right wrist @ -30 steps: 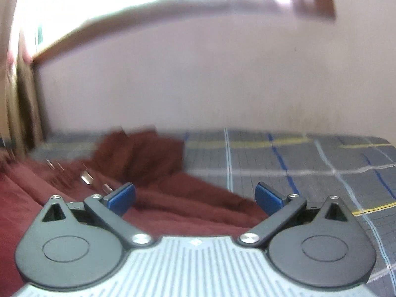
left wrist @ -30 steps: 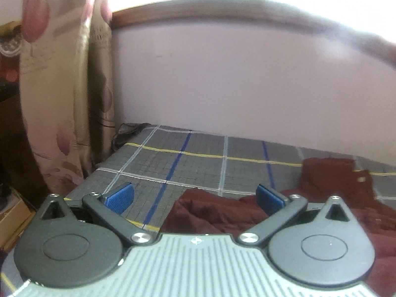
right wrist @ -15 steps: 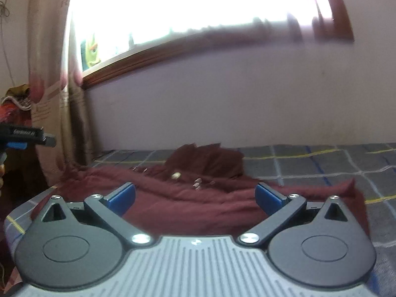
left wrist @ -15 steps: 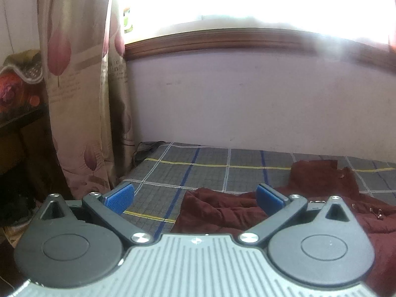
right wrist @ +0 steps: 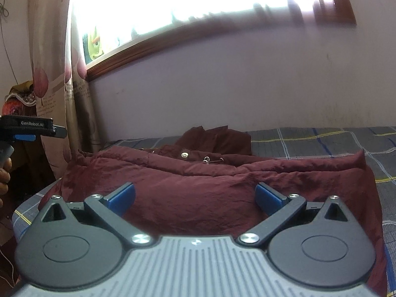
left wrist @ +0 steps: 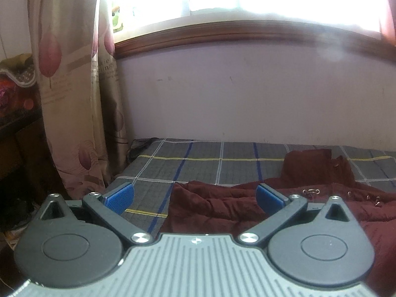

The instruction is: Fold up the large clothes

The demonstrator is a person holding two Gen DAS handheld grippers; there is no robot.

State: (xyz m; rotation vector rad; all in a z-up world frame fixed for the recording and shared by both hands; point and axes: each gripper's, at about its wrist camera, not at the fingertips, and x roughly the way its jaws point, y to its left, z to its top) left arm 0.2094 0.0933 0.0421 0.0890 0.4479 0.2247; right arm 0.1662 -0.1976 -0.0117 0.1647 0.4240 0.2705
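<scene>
While both tools hang above the bedding, nothing is gripped.
Bed (left wrist: 198, 163): plaid cover.
Jacket (right wrist: 198, 185): maroon, long axis left-right, nearest and straight ahead of the right gripper (right wrist: 195, 195).
Left gripper (left wrist: 195, 195): spread wide, empty, facing the jacket's left edge.
Right gripper: spread wide, empty.

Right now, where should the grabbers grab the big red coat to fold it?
Probably the two near bottom corners of the maroon coat. It lies flat on the checked bedsheet, collar toward the wall, hem nearest. The open right gripper could come in low from the near side at its corner, the open left gripper at the other.
</scene>
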